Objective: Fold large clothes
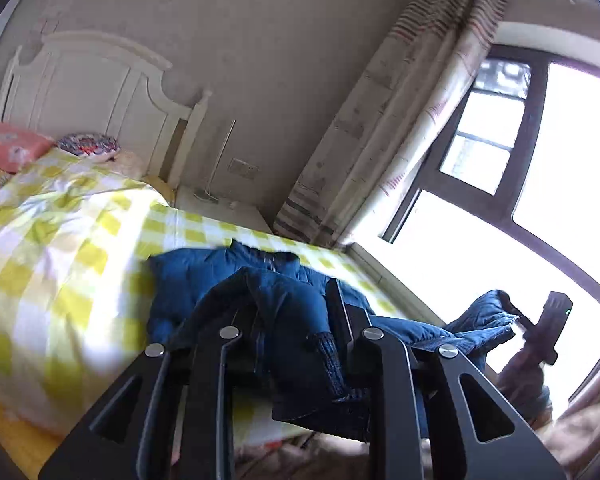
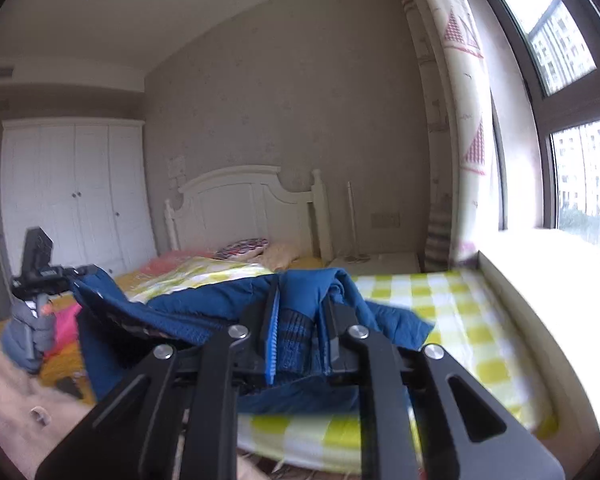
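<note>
Both grippers, left (image 1: 296, 312) and right (image 2: 300, 320), pinch the blue jacket (image 1: 204, 280) above the bed (image 1: 60, 240); folding is barely begun.

A: How much of the blue jacket (image 1: 204, 280) shows?

B: Not all. In the left wrist view its lower part is covered by the left tongs (image 1: 290, 300), and their left finger is buried under the fabric. The checked quilt (image 1: 60, 248) is smeared with blur.

A: And from the right wrist?

B: The right tongs (image 2: 300, 320) hide the cloth below the knit cuff (image 2: 296, 336). The bed (image 2: 480, 320) is cut off at the bottom edge. The window (image 1: 540, 160) is blown out white, so nothing outside reads.
</note>
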